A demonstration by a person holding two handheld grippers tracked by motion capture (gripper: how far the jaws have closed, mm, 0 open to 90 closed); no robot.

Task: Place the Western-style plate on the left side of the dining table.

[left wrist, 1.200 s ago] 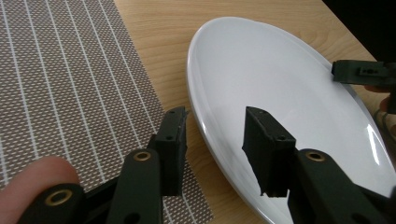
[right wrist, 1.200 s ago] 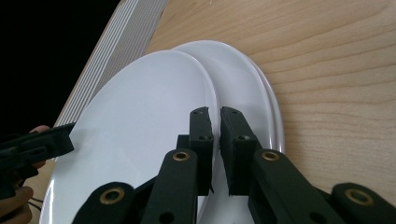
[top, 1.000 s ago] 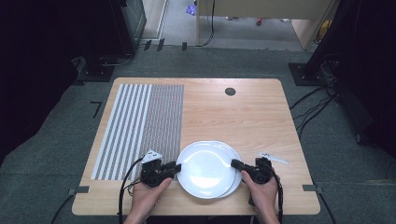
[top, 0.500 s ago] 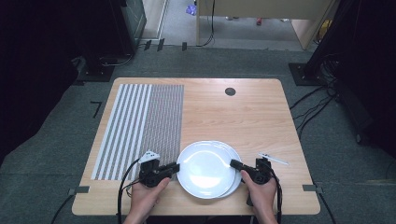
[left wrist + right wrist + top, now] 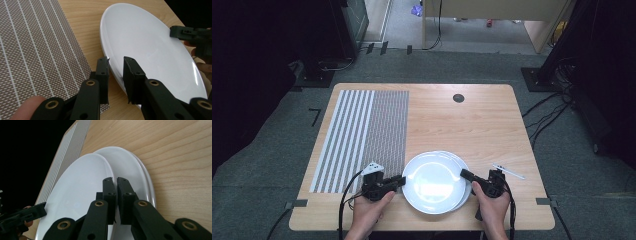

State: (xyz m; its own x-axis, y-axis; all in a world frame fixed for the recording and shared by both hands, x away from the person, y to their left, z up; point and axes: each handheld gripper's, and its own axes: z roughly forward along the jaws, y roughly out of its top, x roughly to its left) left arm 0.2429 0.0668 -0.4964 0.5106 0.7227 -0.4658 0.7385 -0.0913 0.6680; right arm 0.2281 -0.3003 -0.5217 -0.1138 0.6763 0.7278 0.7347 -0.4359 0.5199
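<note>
Top plate (image 5: 432, 181) at the surface's (image 5: 472, 125) six o'clock: right claw (image 5: 467, 175) now clamps its three o'clock rim, left claw (image 5: 401, 180), jaws apart, has closed on the nine o'clock edge; a two-handed lift off the stack looks imminent

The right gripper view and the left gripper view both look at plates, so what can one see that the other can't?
The right gripper view alone reveals more plates stacked under the top plate, and the right gripper nearly closed on that plate's rim. The left gripper view alone gives the placemat up close, its weave and white stripes, with the left gripper open astride the rim. Both share the white top plate, the wooden table and the opposite gripper at the plate's far edge.
</note>
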